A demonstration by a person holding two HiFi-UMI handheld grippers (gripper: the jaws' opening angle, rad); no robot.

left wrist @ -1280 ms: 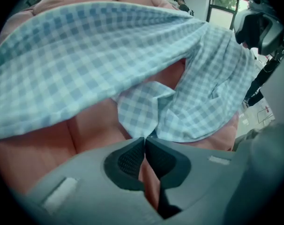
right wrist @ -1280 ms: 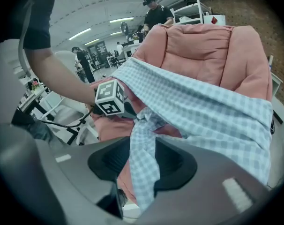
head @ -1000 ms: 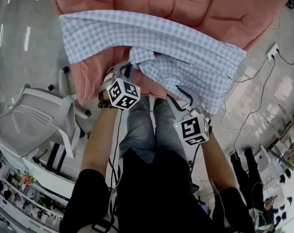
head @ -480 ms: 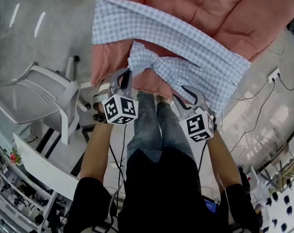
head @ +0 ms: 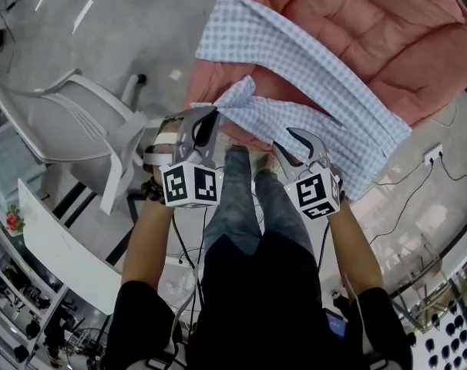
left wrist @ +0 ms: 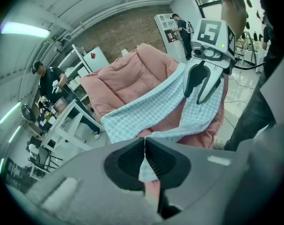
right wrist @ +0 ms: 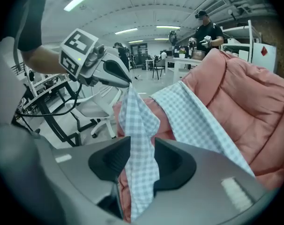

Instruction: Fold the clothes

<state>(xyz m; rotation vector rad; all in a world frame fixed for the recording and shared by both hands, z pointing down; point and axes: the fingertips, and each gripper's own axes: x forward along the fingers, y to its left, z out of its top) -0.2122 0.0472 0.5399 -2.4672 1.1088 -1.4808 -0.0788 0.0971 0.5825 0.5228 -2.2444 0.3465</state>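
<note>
Closest in, at the bottom of the head view, both hands are up in front of the person's jeans with a marker cube on each. The left gripper [left wrist: 144,146] has its fingers clenched tight on a thin corner of the blue checked garment [head: 310,60]. In the left gripper view there's a bit of pink right under the check, and I can't tell if that's seen through the gap or actually caught in the grip. The right gripper [right wrist: 142,149] has its fingers partway closed, grasping a thicker bunched fold of the same garment, with cloth hanging out above and below the pads. The stretch between the two grips is twisted into a narrow rope. Past that, the rest of the garment lies as a long band running from centre frame to the upper right, across the pink quilt [head: 372,21], with its near end right at the quilt's edge. Further out on the left there's a white chair [head: 72,122] on the grey floor. What could go wrong, as I see it: if quilt is pinched in with that corner, lifting drags the bedding along. The right grip is on a loose bunch, so layers could slip out under tension. And pulling toward the body could slide the whole thing off the edge onto the floor, or lock in that twist so the fold lands crooked.
</note>
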